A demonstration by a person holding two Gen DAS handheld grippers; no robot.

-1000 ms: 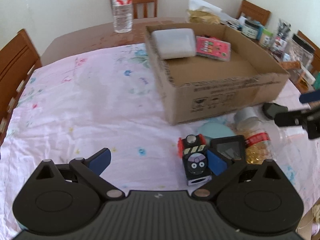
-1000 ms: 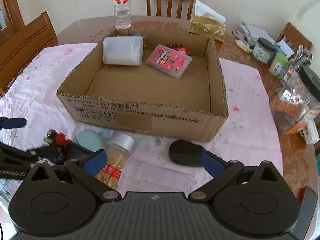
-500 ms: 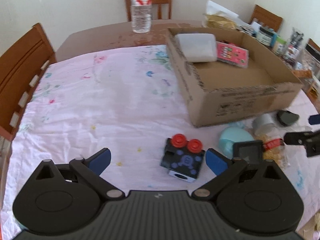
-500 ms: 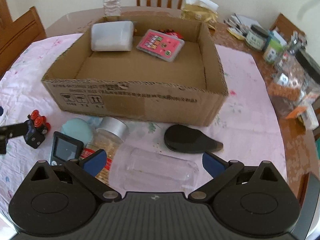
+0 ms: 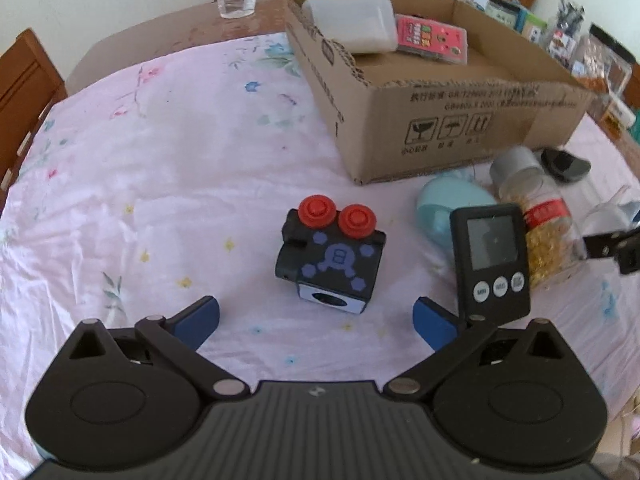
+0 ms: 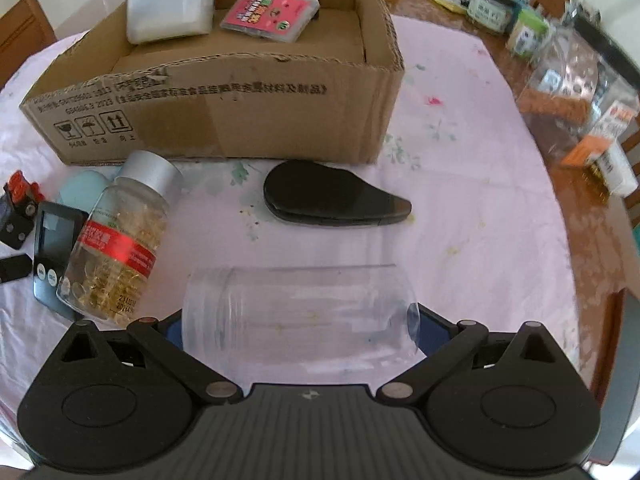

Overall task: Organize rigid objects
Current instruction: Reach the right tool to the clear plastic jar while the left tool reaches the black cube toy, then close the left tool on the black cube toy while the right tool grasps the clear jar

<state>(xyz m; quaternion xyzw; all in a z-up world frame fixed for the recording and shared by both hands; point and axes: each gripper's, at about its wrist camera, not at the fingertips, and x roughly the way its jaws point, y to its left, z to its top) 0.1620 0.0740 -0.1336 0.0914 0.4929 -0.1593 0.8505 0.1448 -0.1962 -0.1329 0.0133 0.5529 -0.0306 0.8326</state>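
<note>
Two items boxed: white case, pink pack | pill bottle beside timer

You get bright, soft daylight and only faint shadows; the fisheye bends the edges into dark corners, and the cardboard box looks slightly blurred.

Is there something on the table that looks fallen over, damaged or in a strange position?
Yes. The capsule bottle and the clear jar both lie on their sides on the tablecloth, not upright. The cardboard box has a ragged, torn front rim.
</note>
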